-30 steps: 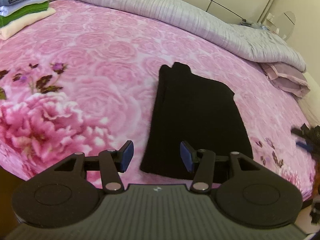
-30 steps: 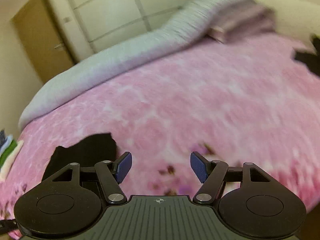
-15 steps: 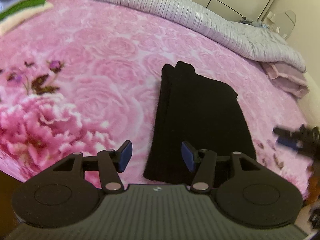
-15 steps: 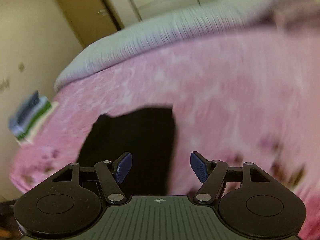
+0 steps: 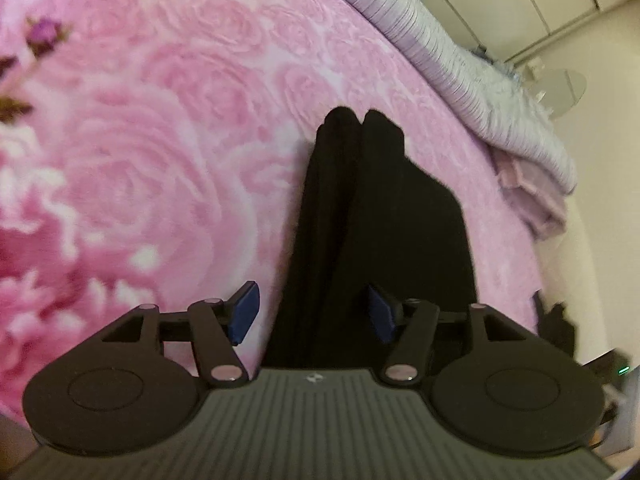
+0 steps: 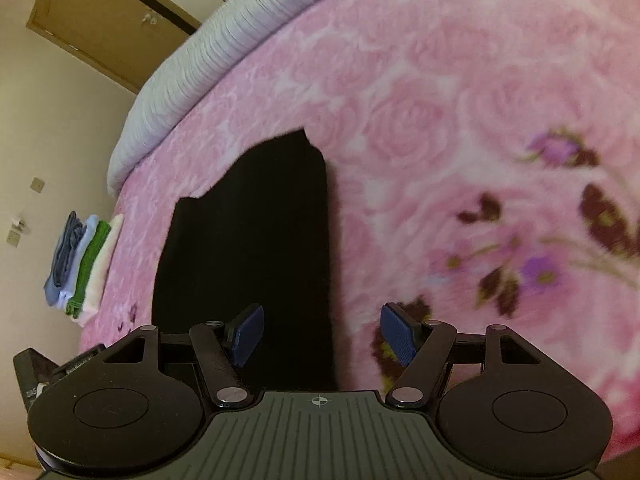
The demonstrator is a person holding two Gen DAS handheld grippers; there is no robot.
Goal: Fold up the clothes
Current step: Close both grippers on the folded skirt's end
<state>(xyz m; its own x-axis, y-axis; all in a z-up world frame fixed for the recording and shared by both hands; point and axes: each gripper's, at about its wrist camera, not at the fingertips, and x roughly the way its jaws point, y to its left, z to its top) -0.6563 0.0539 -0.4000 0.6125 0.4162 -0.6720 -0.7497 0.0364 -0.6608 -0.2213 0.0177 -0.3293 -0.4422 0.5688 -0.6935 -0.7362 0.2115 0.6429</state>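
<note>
black garment [image 5: 380,232] half-folded on pink bedspread [image 5: 160,120]; left gripper [image 5: 312,312] just widened, right gripper [image 6: 320,332] apart, both empty; we next pinch near corners.

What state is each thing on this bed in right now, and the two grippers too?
Black garment: lying flat on the pink blanket, folded into a long strip, not gripped.
Left gripper: open, jaws have just been opening, over the garment's near end.
Right gripper: open, holding nothing, at the garment's near edge.
Stack of clothes: folded, piled at the bed's edge.
Grey quilt: bunched along the far side.
Door: closed.
</note>
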